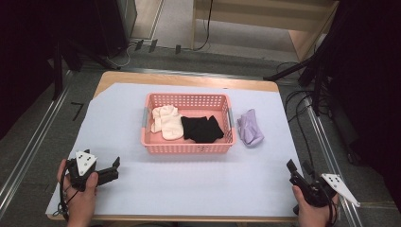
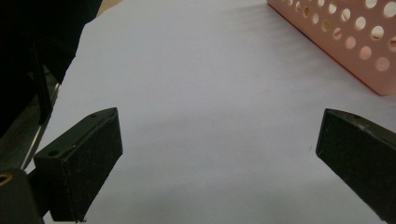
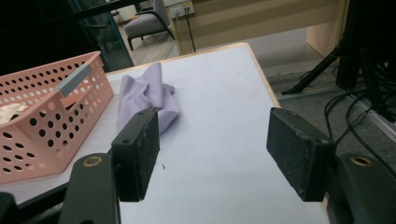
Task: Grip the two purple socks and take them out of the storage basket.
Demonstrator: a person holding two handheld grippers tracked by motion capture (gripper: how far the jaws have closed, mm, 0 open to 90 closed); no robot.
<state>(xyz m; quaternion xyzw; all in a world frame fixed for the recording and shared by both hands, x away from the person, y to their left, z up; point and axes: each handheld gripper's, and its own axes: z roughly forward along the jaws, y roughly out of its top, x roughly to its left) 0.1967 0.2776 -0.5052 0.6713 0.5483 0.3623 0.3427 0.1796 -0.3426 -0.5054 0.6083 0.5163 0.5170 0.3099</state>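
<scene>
While no writing is legible, left gripper [image 1: 112,169] and right gripper [image 1: 297,171] jaws gape empty.

The left claw [image 1: 115,168] is held in the left hand [image 1: 81,194] at the near left corner of the surface, its jaws spread wide with nothing between them. The right claw [image 1: 298,168] is gripped by the right hand [image 1: 312,208] at the near right corner, jaws likewise parted and empty.
</scene>
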